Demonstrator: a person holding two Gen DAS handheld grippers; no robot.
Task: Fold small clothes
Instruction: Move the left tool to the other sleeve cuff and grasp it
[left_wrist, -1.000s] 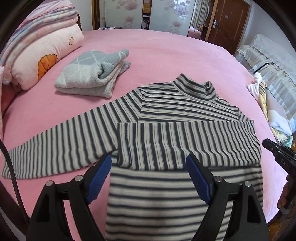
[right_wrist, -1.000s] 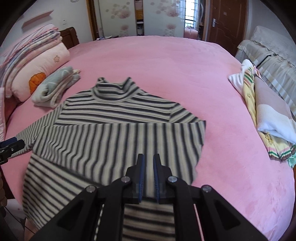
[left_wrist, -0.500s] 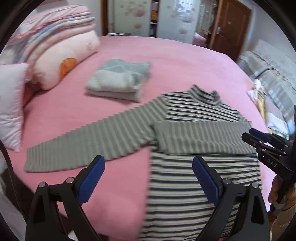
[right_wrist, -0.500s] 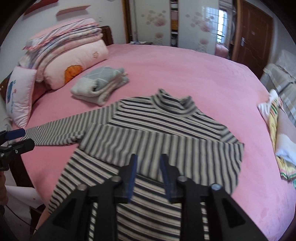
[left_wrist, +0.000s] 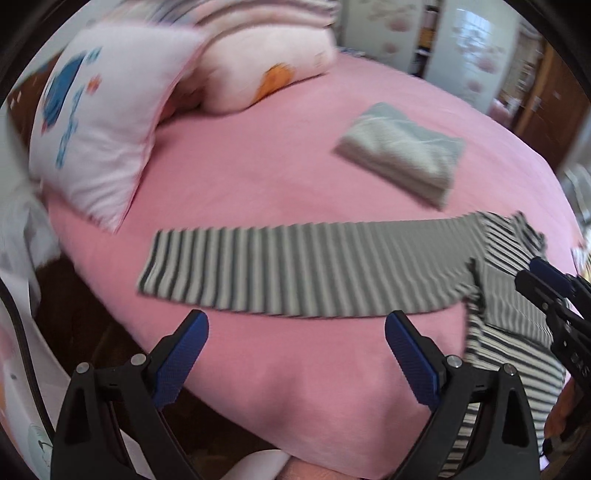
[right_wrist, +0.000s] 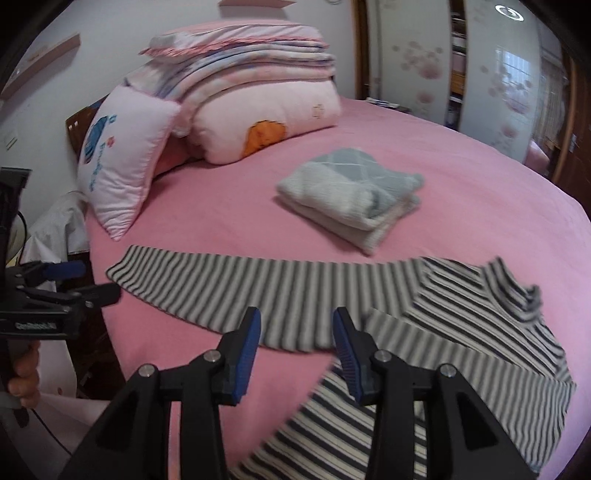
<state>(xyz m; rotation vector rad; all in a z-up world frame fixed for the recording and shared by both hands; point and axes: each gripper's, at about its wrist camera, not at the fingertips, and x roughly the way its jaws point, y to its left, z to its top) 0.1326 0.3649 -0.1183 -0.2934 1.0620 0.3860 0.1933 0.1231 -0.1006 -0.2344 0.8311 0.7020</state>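
- Left gripper: jaws spread wide, nothing between them, hovering over bare pink bed
- Right gripper: jaws partly apart and opening, empty, above the near edge of the outstretched sleeve
- Striped top: ahead of both grippers, flat on the bed; one sleeve already folded across the chest
- Outstretched sleeve: just beyond the left gripper; judged light, soft, limp knit, likely to sag; best pinched at the cuff end
- Folded grey garment: farther ahead, well apart
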